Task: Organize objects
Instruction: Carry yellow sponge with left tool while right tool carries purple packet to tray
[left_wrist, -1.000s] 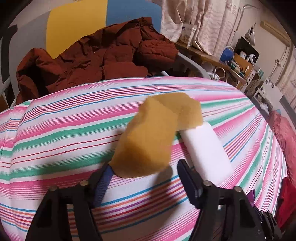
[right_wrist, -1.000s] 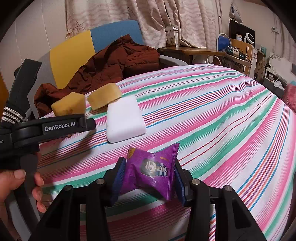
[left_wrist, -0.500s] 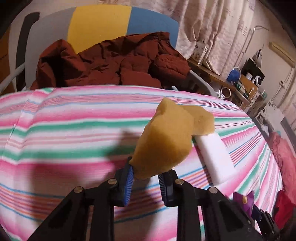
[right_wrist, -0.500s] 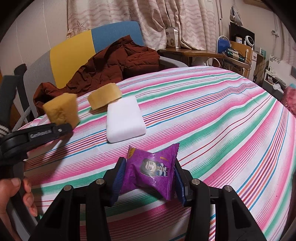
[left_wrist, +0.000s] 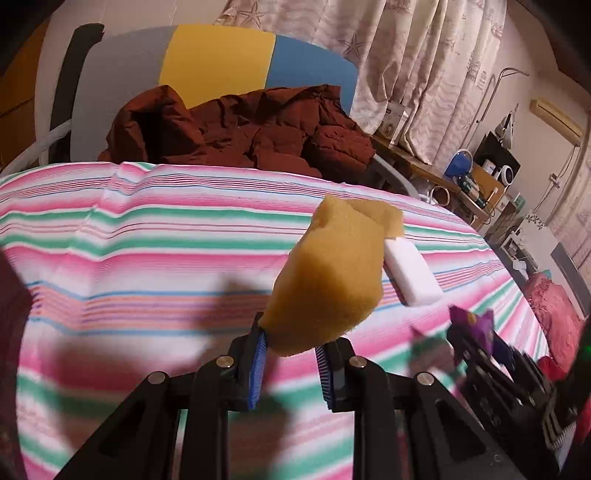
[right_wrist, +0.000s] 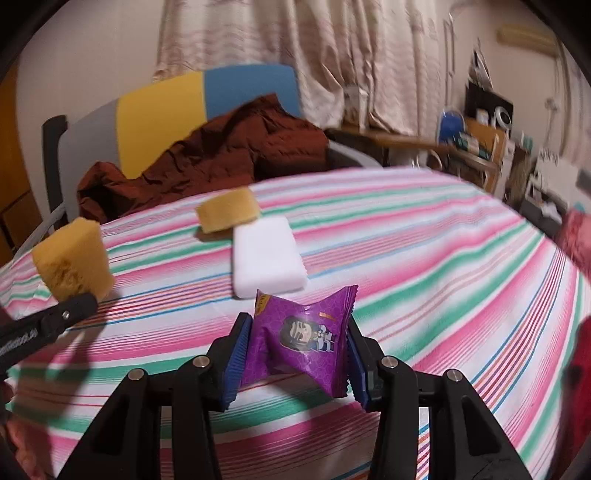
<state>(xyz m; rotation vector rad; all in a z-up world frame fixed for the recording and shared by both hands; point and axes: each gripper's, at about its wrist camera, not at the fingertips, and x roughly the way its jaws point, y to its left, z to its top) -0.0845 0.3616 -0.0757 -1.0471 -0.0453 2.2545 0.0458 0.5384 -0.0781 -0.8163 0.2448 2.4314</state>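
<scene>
My left gripper (left_wrist: 291, 354) is shut on a yellow sponge (left_wrist: 328, 280) and holds it above the striped cloth; the same sponge shows at the left of the right wrist view (right_wrist: 72, 258). My right gripper (right_wrist: 295, 354) is shut on a purple snack packet (right_wrist: 301, 332), lifted off the cloth; the packet also shows in the left wrist view (left_wrist: 474, 326). A second yellow sponge (right_wrist: 227, 214) lies on the cloth beside a white sponge block (right_wrist: 266, 254), touching its far end. In the left wrist view the white block (left_wrist: 412, 275) lies right of the held sponge.
A striped tablecloth (right_wrist: 424, 258) covers the table. A dark red jacket (left_wrist: 240, 133) lies on a chair (left_wrist: 218, 70) behind the table's far edge. A cluttered desk (right_wrist: 472, 147) and curtains stand at the back right.
My left gripper closed on the yellow sponge, lifted it and carried it left, away from the other sponge. My right gripper raised the purple packet off the cloth.
</scene>
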